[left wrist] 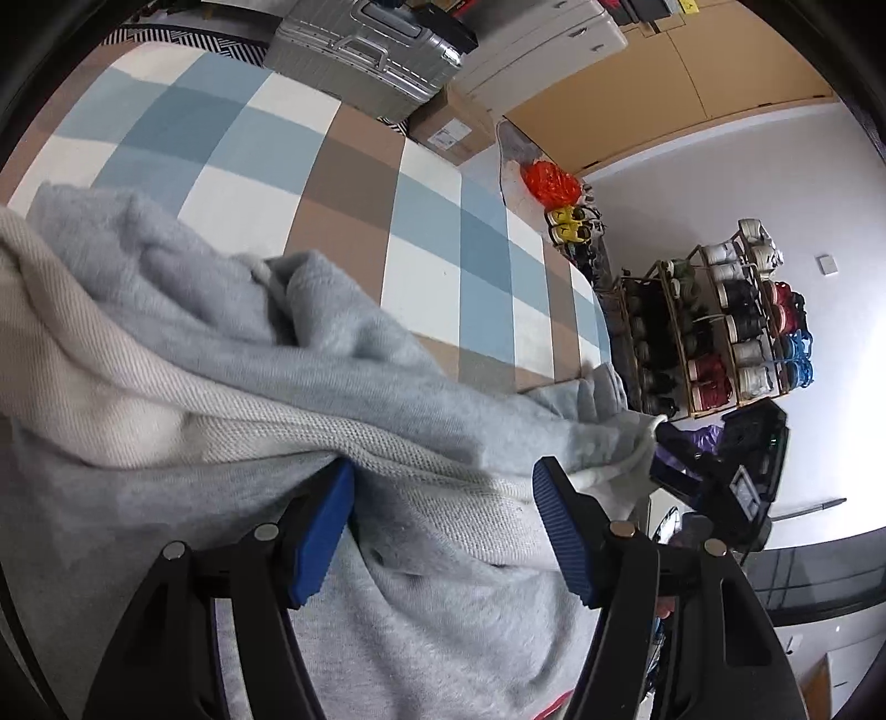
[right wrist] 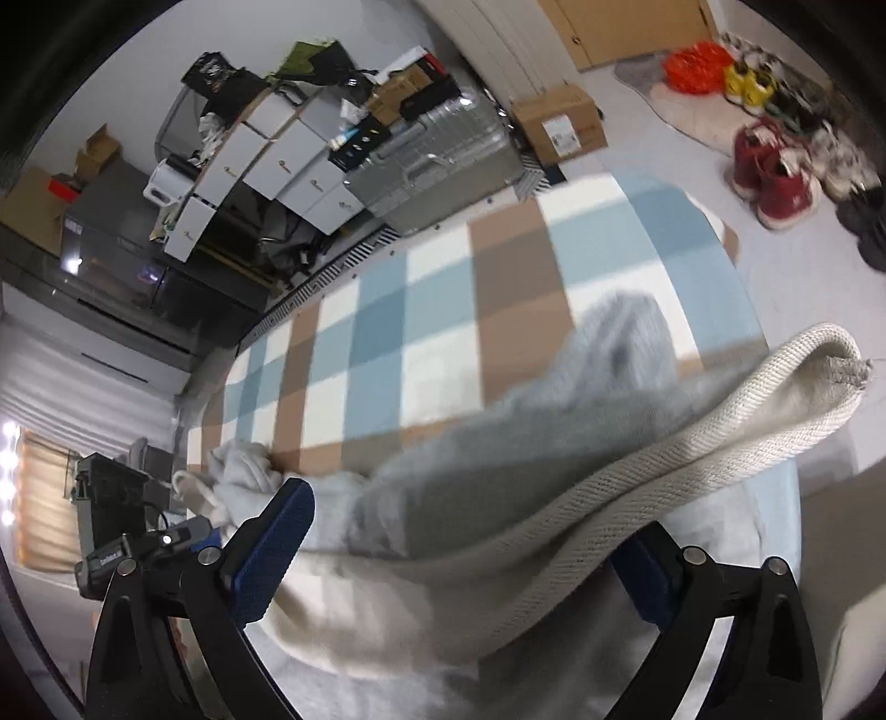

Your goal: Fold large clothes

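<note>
A large grey sweatshirt [left wrist: 194, 288] with a cream ribbed hem [left wrist: 277, 437] lies bunched on a bed with a blue, brown and white checked cover [left wrist: 354, 183]. In the left wrist view a thick fold of it fills the gap of my left gripper [left wrist: 443, 526] and touches both blue pads, which hold it. The right gripper [left wrist: 720, 471] shows at the cloth's far end. In the right wrist view my right gripper [right wrist: 465, 531] stands wide open. The ribbed hem [right wrist: 692, 443] lies loosely across the gap and hides the right pad.
A silver suitcase [left wrist: 360, 50] and a cardboard box [left wrist: 454, 130] stand beyond the bed's far edge. A shoe rack [left wrist: 720, 321] and an orange bag [left wrist: 551, 183] are on the floor to the right. White drawers [right wrist: 277, 160] and red shoes [right wrist: 775, 177] are also around the bed.
</note>
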Demonstrator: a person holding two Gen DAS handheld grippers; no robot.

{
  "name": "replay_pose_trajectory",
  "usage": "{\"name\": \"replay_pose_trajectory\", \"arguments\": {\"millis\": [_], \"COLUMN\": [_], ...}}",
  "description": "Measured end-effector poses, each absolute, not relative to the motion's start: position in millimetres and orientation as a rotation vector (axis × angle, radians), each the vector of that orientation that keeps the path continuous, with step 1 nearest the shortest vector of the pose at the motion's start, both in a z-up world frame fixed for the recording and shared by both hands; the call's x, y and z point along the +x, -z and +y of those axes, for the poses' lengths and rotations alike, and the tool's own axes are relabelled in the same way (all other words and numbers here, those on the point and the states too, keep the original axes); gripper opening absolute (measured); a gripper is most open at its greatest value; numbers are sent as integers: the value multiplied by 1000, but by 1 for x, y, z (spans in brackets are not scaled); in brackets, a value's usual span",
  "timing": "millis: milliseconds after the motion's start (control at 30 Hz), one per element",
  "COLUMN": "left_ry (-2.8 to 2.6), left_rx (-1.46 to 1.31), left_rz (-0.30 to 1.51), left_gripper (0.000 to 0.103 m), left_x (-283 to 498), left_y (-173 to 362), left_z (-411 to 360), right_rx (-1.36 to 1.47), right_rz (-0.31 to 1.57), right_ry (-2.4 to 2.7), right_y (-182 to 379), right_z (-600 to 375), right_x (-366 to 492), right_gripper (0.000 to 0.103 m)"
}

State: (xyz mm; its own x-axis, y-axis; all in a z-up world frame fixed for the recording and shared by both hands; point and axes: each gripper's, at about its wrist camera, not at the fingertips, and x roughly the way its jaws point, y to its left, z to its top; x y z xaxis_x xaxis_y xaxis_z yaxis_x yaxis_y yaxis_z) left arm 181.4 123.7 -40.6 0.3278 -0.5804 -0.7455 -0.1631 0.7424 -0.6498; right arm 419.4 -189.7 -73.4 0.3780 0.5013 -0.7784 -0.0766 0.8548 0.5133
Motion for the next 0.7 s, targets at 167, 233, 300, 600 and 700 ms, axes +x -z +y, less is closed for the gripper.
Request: {"name": "replay_pose_trajectory", "arguments": {"millis": [167,233,300,600,700], "left_ry": [299,293,299,223,323], "left_rx": [-723,-753,-736,-609,-527], "left_rz": [1236,1233,1176,1129,1148], "left_gripper": [62,62,62,62,62], "left_x": [192,193,192,191,187], "left_y": [42,40,29,29,26], "left_z": [124,125,127,163,150], "right_rx": [469,520,599,416,173], "right_rz": [1038,987,905,885,891], "right_ry": [-454,-409,-380,-347,-453], "right_y": [49,43,33,22,21], "right_z": [-178,-183,-195,-193,-169], "right_x": [441,451,463,462,428], "right_gripper": [99,97,96,96,97]}}
